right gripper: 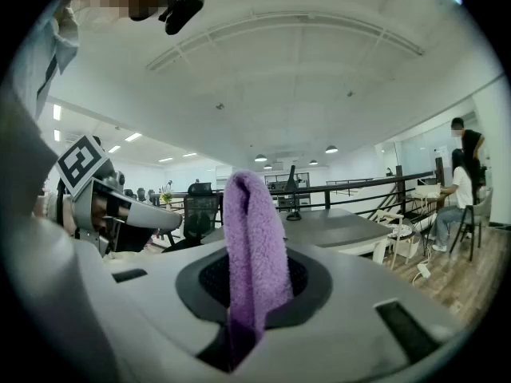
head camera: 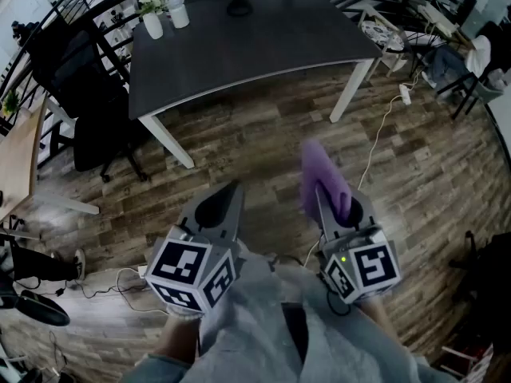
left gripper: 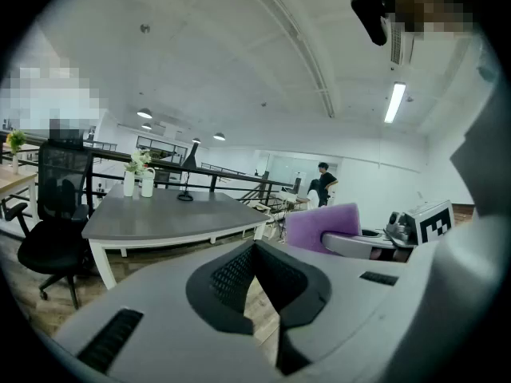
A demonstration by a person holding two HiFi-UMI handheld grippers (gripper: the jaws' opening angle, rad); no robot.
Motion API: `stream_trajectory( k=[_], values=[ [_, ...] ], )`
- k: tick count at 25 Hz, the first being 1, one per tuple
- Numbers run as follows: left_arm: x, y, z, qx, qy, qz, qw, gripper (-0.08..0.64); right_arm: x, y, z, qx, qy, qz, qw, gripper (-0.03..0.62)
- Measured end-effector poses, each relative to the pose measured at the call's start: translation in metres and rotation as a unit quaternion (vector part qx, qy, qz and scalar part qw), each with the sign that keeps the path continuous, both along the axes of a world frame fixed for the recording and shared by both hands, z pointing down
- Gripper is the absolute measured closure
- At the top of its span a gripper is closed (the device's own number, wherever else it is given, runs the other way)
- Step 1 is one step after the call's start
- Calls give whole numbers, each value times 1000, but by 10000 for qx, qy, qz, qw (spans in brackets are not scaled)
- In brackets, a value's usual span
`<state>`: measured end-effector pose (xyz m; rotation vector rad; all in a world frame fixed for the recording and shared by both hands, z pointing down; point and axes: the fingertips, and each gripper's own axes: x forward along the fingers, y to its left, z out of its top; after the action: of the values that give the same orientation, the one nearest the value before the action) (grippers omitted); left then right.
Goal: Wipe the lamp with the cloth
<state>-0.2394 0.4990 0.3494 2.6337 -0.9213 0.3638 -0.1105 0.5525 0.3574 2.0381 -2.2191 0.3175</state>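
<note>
— Left gripper [head camera: 229, 191]?
— Jaws together, nothing between them, held over the floor [head camera: 263, 142].
— And the lamp [head camera: 238, 7]?
— Well apart from both grippers. That dark base at the table's [head camera: 239, 58] far edge is probably it, though its top is cut off.
— Right gripper [head camera: 323, 196]?
— Clamped on the cloth [right gripper: 251, 230], which stands up from the jaws in a fold.
— So how should the wipe go?
— I'd close on the table first. Let the loose fold meet the lamp, not the jaws. Steady the base with the free left one and stroke lightly, since it may tip.
</note>
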Motion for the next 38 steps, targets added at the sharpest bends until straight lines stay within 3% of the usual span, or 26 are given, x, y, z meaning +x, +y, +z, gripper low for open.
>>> stream_trajectory(
  k=[23, 38],
  values=[
    [5, 4, -4, 90, -60, -24, 9999, 548, 9, 12, -2, 76, -105, 102, 9999, 542],
    [38, -17, 5, 30, -61, 410, 9991, 548, 38, 6, 10, -33, -141, 597, 9981, 542]
  ],
)
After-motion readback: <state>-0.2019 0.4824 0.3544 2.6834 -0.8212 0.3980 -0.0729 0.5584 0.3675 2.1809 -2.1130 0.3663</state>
